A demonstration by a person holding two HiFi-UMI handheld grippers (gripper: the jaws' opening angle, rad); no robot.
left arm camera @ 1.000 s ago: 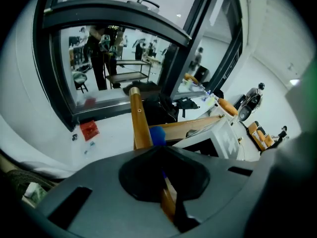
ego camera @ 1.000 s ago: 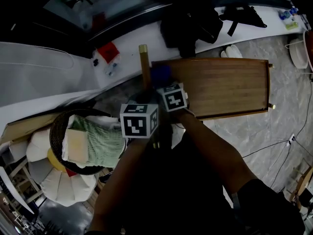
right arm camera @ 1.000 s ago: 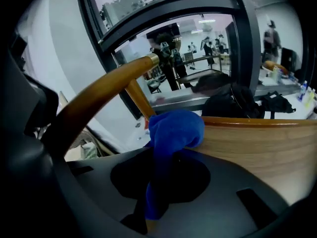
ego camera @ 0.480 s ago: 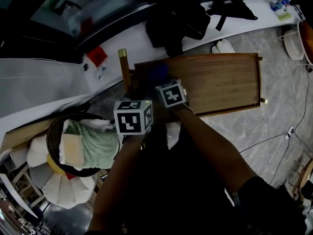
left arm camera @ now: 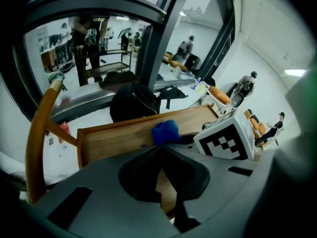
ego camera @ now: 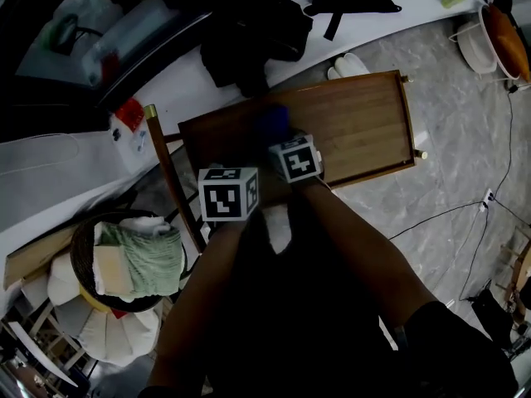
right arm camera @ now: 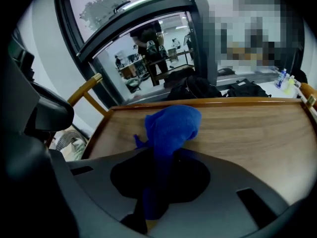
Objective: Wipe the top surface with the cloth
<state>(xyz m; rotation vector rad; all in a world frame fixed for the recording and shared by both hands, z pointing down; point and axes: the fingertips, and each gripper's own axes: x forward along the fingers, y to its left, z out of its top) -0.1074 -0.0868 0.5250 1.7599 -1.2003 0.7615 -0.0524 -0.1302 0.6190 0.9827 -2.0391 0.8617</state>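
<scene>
The blue cloth [right arm camera: 171, 125] is pinched in my right tongs [right arm camera: 157, 180]. A narrow tail of it runs down between the two jaws, and its bunched head lies on the wooden surface [right arm camera: 247, 133] just beyond the tips. Its long axis follows the line of the tongs and points away from me toward the far edge, with the head leaning a little to the right.

Only the right gripper view shows that grip. In the head view the cloth [ego camera: 271, 123] is a dim blue patch on the left part of the surface [ego camera: 357, 131], just past the marker cube [ego camera: 294, 157] of the right tongs, and the jaws themselves are hidden. The left gripper view shows the cloth [left arm camera: 165, 132] from the side, a small lump sitting on the boards.

That same view shows my left tongs [left arm camera: 161, 150] pressed together at the tips with nothing between them, over the near left edge of the surface.

A black bag [right arm camera: 193, 89] lies beyond the far edge. The head view alone shows a basket [ego camera: 83, 230] with folded green fabric, low on the left and well apart from the surface.
</scene>
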